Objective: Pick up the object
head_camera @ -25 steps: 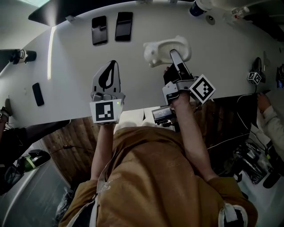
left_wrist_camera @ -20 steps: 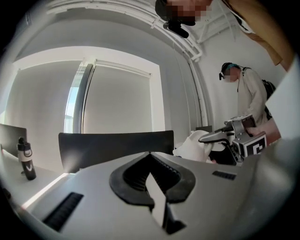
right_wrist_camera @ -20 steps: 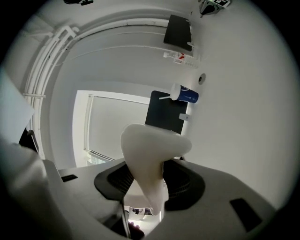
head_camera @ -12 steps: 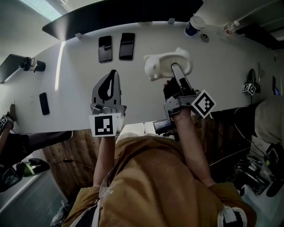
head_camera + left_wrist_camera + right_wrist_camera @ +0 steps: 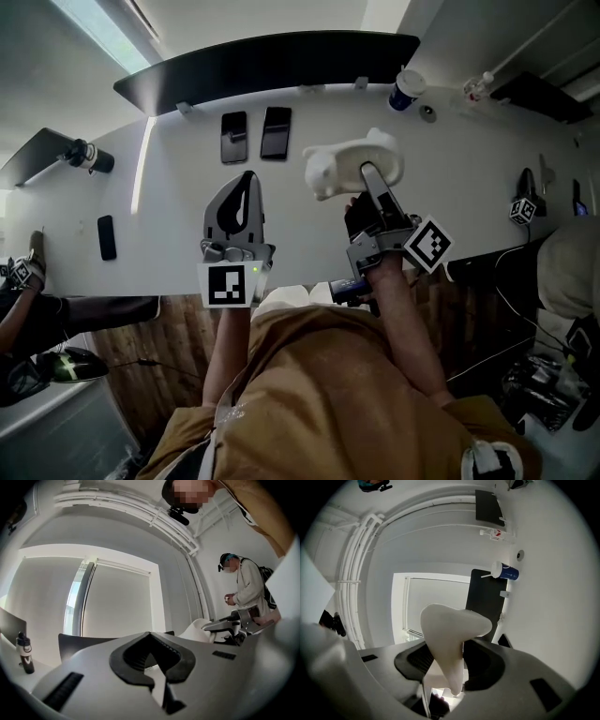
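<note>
Now, entries from left to right:

- My left gripper [image 5: 246, 180] hangs over the near part of the white table [image 5: 169, 197]. Its jaws are together with nothing in them, which its own view [image 5: 150, 641] confirms. It sits where it did a second ago, so it's idle and takes no part in the pick.
- The phones [image 5: 234, 137] lie flat further back. They sit lower in the head view than a second ago. I put that down to my head tilting up, since the table's whole far edge has also come into sight.
- The white object [image 5: 352, 161] is clamped between the jaws of my right gripper [image 5: 367, 178], just right of centre and ahead of my right hand. It has moved closer to the phones than it was a second ago, which I take as lifted and carried slightly forward.
- From the head view alone I can't be sure it is clear of the table top, so I treat the lift as probable.
- In the right gripper view, the pads [image 5: 417, 660] press on both sides of the object's narrow lower part [image 5: 450, 639]. The jaw width has not changed over the last second, so the hold looks steady and not slipping.
- The cup [image 5: 403, 91] at the far right is untouched and well clear.
- Judgement: the grasp is made and the pick is essentially achieved. All that's left is to confirm clearance.
</note>
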